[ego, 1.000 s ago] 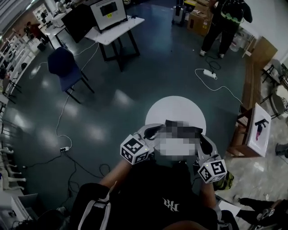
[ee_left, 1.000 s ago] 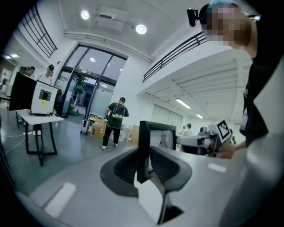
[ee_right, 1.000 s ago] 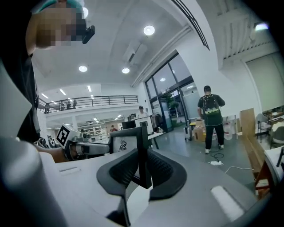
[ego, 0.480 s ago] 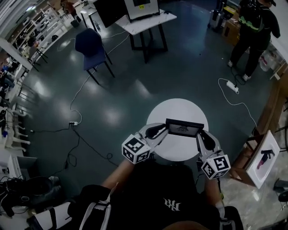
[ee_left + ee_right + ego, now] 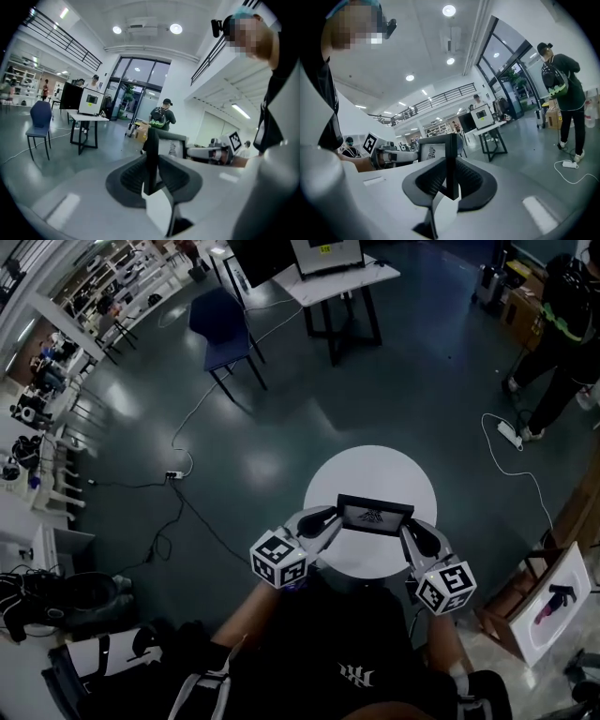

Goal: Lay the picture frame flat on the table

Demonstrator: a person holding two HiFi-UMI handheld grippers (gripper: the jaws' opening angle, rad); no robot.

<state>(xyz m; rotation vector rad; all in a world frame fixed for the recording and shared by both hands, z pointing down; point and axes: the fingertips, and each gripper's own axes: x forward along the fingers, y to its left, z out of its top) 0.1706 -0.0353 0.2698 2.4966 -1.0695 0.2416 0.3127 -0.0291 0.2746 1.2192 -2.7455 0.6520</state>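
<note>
Clamping one picture frame (image 5: 374, 516): two grippers (image 5: 333, 515) (image 5: 407, 531)

Black shirt (image 5: 328, 634) (small white logo (image 5: 355, 671))

Round ceiling lamps (image 5: 449, 10) light the scene brightly, leaving pale glare on the dark floor (image 5: 262, 465), while every view bends at its edges and darkens in corners.

We see a black-edged, white-faced frame (image 5: 375, 516), a white worktop (image 5: 370, 470), grey left tongs (image 5: 330, 517) and right tongs (image 5: 409, 531), a dark teal floor (image 5: 281, 409), a blue chair (image 5: 221, 315).
</note>
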